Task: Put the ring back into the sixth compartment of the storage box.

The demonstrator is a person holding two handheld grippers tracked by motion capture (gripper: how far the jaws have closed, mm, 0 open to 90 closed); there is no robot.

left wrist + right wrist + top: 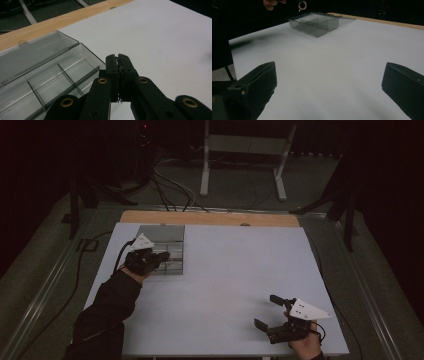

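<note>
Hovering over the clear box [45, 75], left tongs [164, 256] pressed together (something thin between); right tongs [267, 311] apart.

Organizer box [50, 72] – clear glossy plastic; table [235, 280] – matt white, bare wood edge.

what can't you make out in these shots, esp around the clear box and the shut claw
- Something thin and dark between the pads of the left claw, left gripper view: too small to name.
- Box contents: compartments look bare, but the left edge cuts it off.
- Box in the high view: near corner hidden by the left claw.
- Right claw, right gripper view: tips cut off by the edges.
</note>
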